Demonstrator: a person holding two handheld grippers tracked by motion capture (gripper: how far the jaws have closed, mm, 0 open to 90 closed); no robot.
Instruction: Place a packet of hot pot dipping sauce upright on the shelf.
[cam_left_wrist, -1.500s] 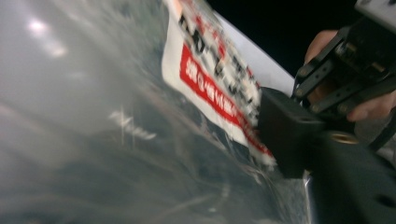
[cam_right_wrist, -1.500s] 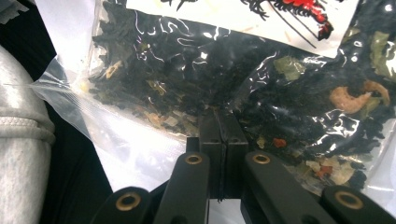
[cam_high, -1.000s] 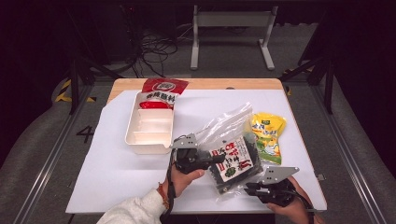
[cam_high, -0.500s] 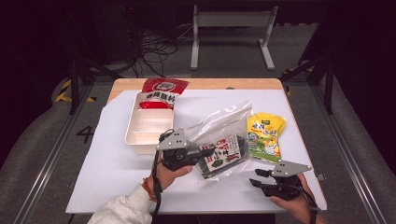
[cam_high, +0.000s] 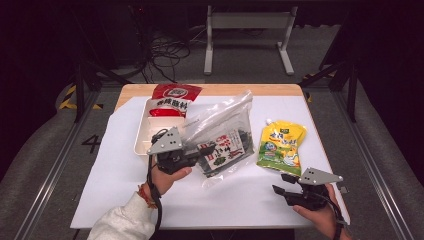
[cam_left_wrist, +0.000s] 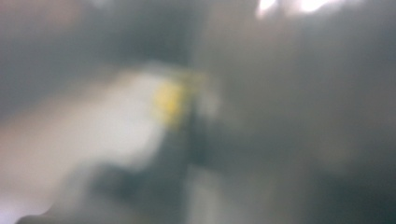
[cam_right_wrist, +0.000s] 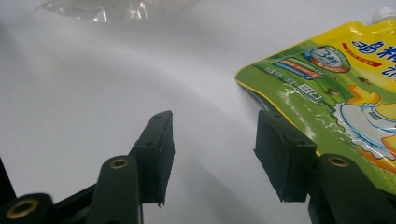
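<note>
Since half a second ago the left gripper (cam_high: 200, 154), jaws clenched on the clear plastic bag of dark packets (cam_high: 223, 140), has carried it toward 10 o'clock, over the white divided tray (cam_high: 141, 132). Right gripper (cam_high: 283, 184) rests with jaws released at 5 o'clock, beside the yellow-green spouted pouch (cam_high: 281, 146). Recommend holding the bag level; white-covered bench (cam_high: 115, 185), dark room.

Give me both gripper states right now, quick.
Left gripper: shut on the clear bag of dark snack packs, lifting it by its edge.
Right gripper: open, empty, beside the yellow spout pouch.
</note>
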